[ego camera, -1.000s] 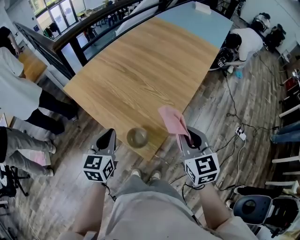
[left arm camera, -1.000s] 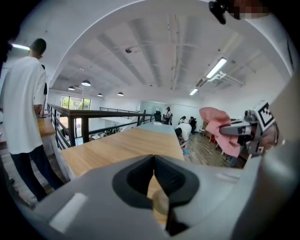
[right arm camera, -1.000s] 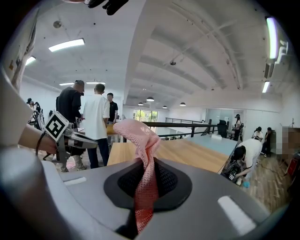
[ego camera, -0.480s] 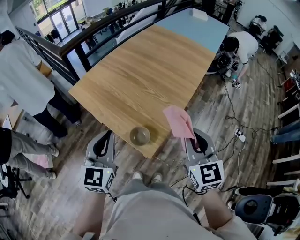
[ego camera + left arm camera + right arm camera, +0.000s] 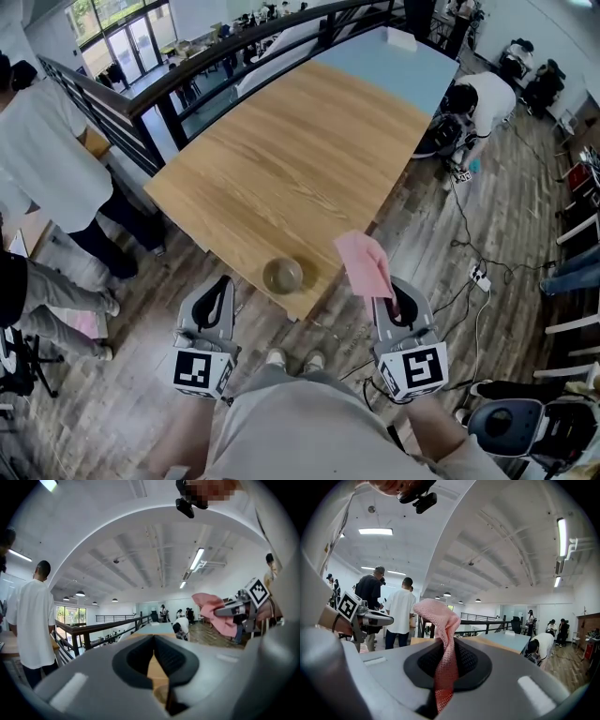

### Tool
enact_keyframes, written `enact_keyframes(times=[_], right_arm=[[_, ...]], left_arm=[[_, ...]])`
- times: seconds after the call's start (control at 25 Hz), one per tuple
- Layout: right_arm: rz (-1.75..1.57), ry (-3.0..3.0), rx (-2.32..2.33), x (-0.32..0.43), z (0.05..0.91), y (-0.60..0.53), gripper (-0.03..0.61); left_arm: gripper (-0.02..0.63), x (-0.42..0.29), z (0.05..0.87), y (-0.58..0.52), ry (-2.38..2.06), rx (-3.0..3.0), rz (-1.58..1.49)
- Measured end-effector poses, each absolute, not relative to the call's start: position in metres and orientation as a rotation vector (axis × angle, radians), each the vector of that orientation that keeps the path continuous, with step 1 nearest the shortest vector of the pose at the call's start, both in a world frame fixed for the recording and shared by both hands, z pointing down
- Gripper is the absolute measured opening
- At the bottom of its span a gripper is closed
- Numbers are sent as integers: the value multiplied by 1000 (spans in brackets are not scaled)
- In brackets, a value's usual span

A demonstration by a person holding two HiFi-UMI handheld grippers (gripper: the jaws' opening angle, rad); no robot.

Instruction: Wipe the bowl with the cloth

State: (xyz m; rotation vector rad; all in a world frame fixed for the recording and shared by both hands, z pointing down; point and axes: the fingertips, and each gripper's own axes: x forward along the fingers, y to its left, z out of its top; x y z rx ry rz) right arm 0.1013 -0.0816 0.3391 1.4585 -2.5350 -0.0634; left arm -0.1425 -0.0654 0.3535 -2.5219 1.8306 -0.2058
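Note:
A small round bowl (image 5: 282, 276) stands on the wooden table (image 5: 281, 159), close to its near corner. My left gripper (image 5: 223, 282) hovers off the table edge to the left of the bowl, jaws shut with nothing in them (image 5: 153, 637); part of the bowl's rim (image 5: 161, 694) shows below them. My right gripper (image 5: 384, 291) is to the right of the bowl, off the table's edge, shut on a pink cloth (image 5: 364, 262). The cloth (image 5: 440, 620) sticks up from between the jaws (image 5: 443, 641). In the left gripper view, the cloth (image 5: 216, 616) hangs at the right.
People (image 5: 42, 178) stand at the left beside a dark railing (image 5: 141, 89). Someone crouches (image 5: 483, 94) on the floor at the far right. A light blue table (image 5: 394, 56) adjoins the far end. Cables and a power strip (image 5: 478, 272) lie on the floor, with a chair (image 5: 525, 431) at bottom right.
Both grippers have risen and drawn back a little from the table edge toward the person, the right one still carrying the cloth. The bowl has stayed put.

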Motion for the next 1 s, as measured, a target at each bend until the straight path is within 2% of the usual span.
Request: enact_keyframes(times=[1.0], right_arm=[[-55, -2539, 1442, 82, 347, -91, 14]], left_arm=[[2, -143, 364, -76, 1842, -2601, -223]])
